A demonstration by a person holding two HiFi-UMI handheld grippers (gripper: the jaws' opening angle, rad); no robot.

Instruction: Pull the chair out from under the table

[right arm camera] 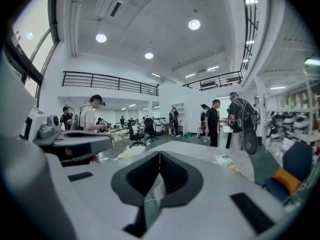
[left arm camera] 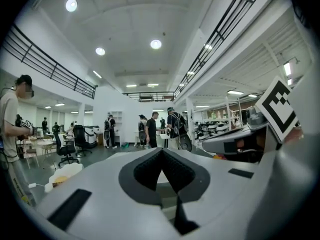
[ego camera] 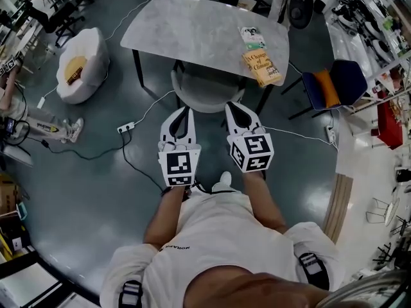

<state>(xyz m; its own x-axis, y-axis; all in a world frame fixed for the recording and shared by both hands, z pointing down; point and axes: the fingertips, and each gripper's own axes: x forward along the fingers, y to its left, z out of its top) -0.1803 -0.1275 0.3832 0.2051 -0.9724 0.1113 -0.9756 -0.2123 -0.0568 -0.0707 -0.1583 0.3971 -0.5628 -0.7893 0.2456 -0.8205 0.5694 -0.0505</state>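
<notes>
Left tool (ego camera: 182, 112) and right tool (ego camera: 234, 108) are both closed, jaws tip to tip, gripping nothing. Both point toward 12 o'clock at the back of the grey chair (ego camera: 207, 95), which stands tucked under the surface (ego camera: 192, 31). Contact with the chair cannot be confirmed. An orange book (ego camera: 262, 68) lies at 1 o'clock.

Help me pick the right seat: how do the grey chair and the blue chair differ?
The grey chair is pushed in under the table; the blue chair stands free, off to the table's right. The grey chair shows only plain grey; the blue chair carries an orange cushion. Both are unoccupied.
</notes>
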